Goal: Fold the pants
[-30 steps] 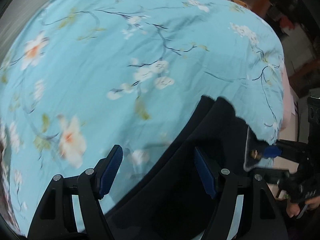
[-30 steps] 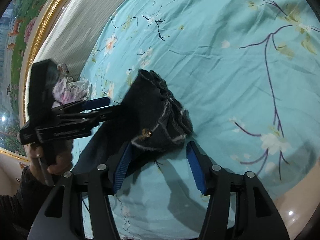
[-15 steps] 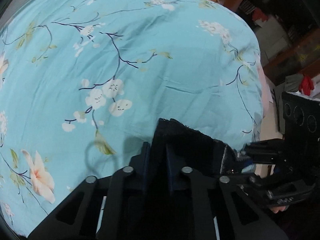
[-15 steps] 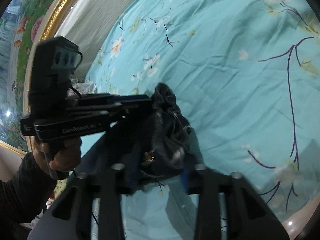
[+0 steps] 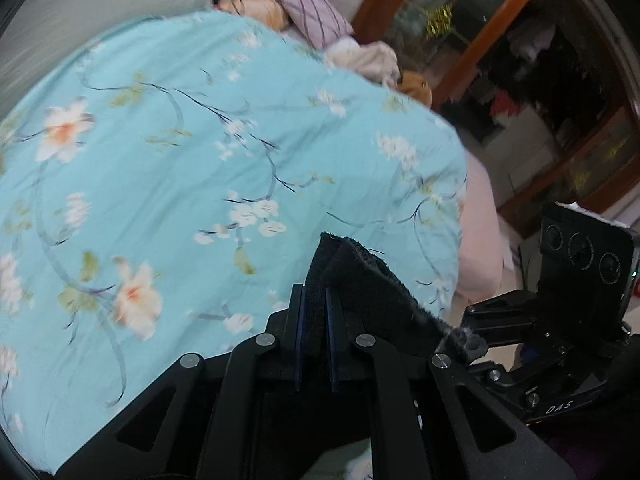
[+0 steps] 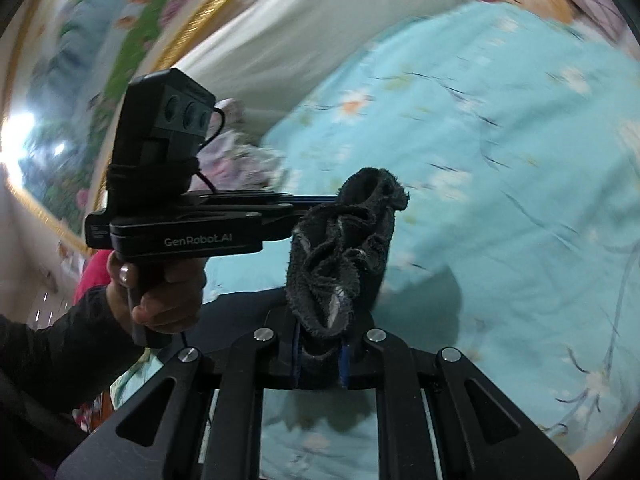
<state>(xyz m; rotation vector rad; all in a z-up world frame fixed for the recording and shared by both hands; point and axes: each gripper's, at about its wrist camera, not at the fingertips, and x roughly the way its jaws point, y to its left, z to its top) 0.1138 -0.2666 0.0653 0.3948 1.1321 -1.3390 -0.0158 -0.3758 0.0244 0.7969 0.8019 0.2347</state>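
Note:
The black pants (image 5: 372,284) are lifted above the bed by their waist edge, stretched between both grippers. My left gripper (image 5: 315,300) is shut on one corner of the waistband. My right gripper (image 6: 320,340) is shut on the other, bunched end of the pants (image 6: 340,248), which has a frayed edge. In the right wrist view the left gripper (image 6: 320,200) comes in from the left, held in a hand. In the left wrist view the right gripper's body (image 5: 560,320) is at the right. The rest of the pants hangs below, hidden.
A turquoise floral bedspread (image 5: 180,160) covers the bed below. Pillows and loose clothes (image 5: 316,16) lie at its far end. A wooden wardrobe (image 5: 540,80) stands at the right. A gold-framed painting (image 6: 100,60) and a grey headboard (image 6: 320,28) are at the left.
Both grippers closed on the pants' waist edge, which lay on the bed, and lifted it. The views now tilt up toward the room.

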